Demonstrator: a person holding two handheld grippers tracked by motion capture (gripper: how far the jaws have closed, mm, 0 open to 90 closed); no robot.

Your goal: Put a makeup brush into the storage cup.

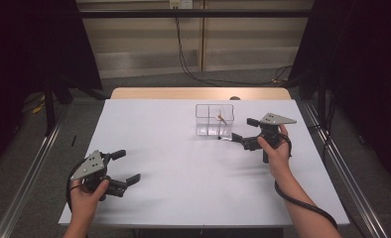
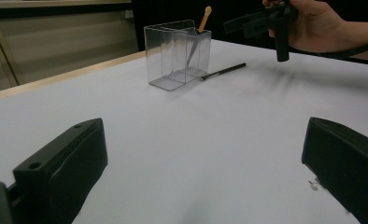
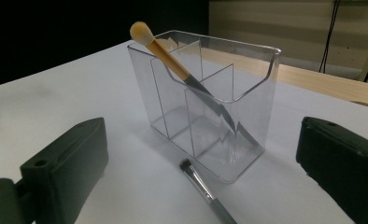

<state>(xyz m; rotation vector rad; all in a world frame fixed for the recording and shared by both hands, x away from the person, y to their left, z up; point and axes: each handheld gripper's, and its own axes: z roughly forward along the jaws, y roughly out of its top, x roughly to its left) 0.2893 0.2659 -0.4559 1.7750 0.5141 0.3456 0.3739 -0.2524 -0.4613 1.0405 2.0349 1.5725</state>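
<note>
A clear plastic organizer (image 1: 206, 120) (image 2: 170, 56) (image 3: 247, 93) with several compartments stands right of the table's centre. A tan-tipped makeup brush (image 1: 222, 119) (image 2: 204, 17) (image 3: 166, 51) leans inside it. A second, dark brush (image 1: 227, 139) (image 2: 224, 71) (image 3: 205, 191) lies flat on the table beside the organizer's near side. My right gripper (image 1: 244, 130) (image 3: 198, 163) (image 2: 261, 21) is open, just right of the organizer, with the lying brush's tip between its jaws and untouched. My left gripper (image 1: 126, 166) (image 2: 203, 158) is open and holds nothing at the near left.
The white table top (image 1: 183, 163) sits on a wooden table whose far edge (image 1: 198, 93) shows behind the organizer. Metal rails (image 1: 30, 168) run along both sides. Cables (image 1: 183, 59) hang down the back wall.
</note>
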